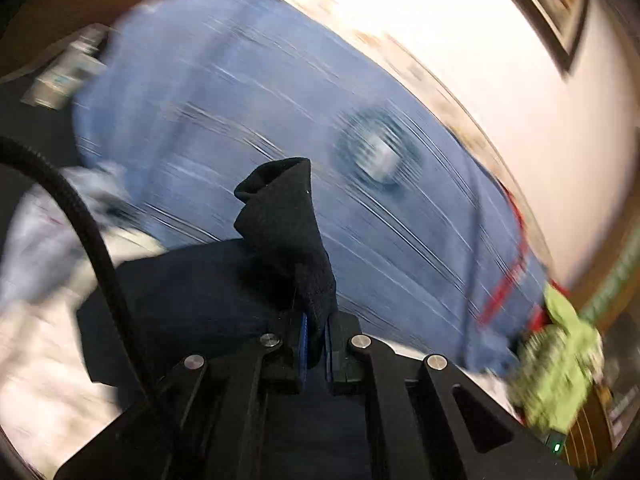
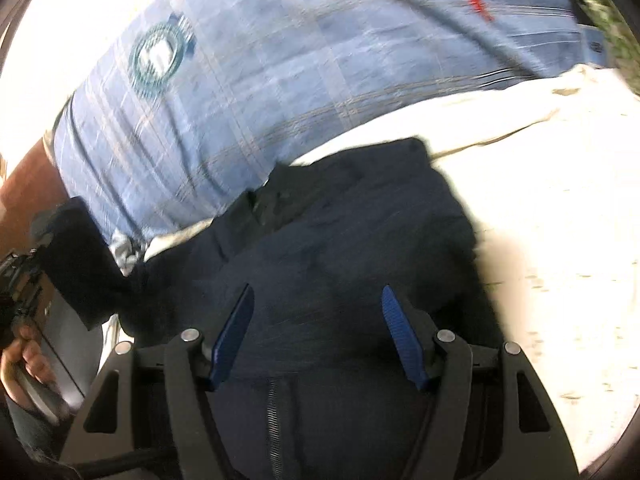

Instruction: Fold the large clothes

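A dark navy garment [image 2: 340, 220] with a zip [image 2: 274, 412] lies on white bedding. My left gripper [image 1: 316, 336] is shut on a fold of this garment [image 1: 280, 216]; the cloth sticks up between the blue pads and the rest hangs below. My right gripper [image 2: 316, 296] is open just above the garment's body, with nothing pinched between its blue pads [image 2: 234, 332]. In the right wrist view a sleeve [image 2: 76, 252] stretches to the left edge, where a person's hand [image 2: 24, 360] holds a handle. Both views are blurred by motion.
A blue plaid cloth [image 1: 240, 100] with a round emblem [image 1: 376, 152] covers the bed behind the garment, seen too as blue plaid cloth [image 2: 280, 60]. White bedding [image 2: 540, 220] spreads to the right. A green item [image 1: 560, 372] sits at the far right, a framed picture [image 1: 552, 4] on the wall.
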Available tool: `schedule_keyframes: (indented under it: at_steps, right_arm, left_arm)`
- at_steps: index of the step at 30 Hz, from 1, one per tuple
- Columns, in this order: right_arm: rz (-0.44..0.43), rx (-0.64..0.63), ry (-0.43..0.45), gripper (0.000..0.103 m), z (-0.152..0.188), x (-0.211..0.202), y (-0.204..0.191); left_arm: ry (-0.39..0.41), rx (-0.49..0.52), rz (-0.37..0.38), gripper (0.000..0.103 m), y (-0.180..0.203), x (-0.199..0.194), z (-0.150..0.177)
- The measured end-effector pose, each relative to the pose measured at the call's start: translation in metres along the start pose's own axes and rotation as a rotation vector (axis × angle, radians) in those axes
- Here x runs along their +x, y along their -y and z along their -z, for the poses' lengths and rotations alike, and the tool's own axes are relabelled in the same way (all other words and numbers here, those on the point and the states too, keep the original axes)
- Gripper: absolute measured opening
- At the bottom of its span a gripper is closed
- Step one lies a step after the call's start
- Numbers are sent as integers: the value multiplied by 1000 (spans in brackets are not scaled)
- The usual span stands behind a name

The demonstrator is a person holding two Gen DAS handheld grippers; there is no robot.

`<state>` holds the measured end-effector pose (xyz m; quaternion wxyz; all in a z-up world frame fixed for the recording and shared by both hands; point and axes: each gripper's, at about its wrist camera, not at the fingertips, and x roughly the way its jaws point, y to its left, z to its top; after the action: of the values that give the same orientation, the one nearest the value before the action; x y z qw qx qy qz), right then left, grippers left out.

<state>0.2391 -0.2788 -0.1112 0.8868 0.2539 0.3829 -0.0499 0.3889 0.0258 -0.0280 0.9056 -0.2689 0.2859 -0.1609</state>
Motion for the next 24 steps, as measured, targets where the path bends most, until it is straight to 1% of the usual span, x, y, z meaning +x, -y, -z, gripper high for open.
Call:
schedule_keyframes:
  at_steps: [2,3,5,6,8,9,10,11,12,13,14,15,17,18,19,21,22,24]
  right_arm:
    - [19,25,27,67,-5,-17,20]
    - [25,33,36,67,-7,-22,26]
    - [43,51,54,67,-10,-31,39]
    - [54,63,64,67,-13,-37,48]
    - [64,87,75,67,-16,-43,61]
    - [64,98,79,67,-17,-45,67]
    - [63,108,80,67,-18,-46,72]
    - [55,114,80,68,-20,-46,76]
    - [47,117,83,68,-22,-45,77]
    - [44,114,85,69,-23,-44,75]
    - [46,103,84,76,-24,-43,73]
    - [51,83,75,79,-26,-39,69]
    - [23,43,47,81,-29,-28,57]
    - [6,31,17,81,-30,-20,52]
    - [-7,29,-5,81,-28,-15,50]
    - [-37,10,-66,81,-26,4,38]
    - [-28,-18,-92,81,-21,16,30]
    - [10,-54,-129,81,-15,33,18]
  left_arm:
    - [-50,40,38,4,30,20,22]
    - [-99,73,65,4,52,37,45]
    - [-162,102,92,4,74,55,77]
    - [-212,109,119,4,87,67,101]
    - [-261,158,119,5,101,78,137]
    - [-293,192,107,6,107,87,156]
    - [-357,228,87,17,112,98,178]
    - [-417,246,85,46,113,108,193]
    - [-507,272,76,61,115,118,211]
    - [-535,292,51,79,116,119,222]
    - [-528,308,46,80,117,116,226]
    - [-504,326,53,81,117,109,227]
    - [-471,331,68,83,116,93,219]
    - [-437,337,56,83,112,81,211]
    - [-375,343,16,84,104,65,198]
    - [-290,337,-47,90,90,44,178]
    - [-242,330,-86,94,81,32,167]
    - [-170,316,-163,96,68,12,143]
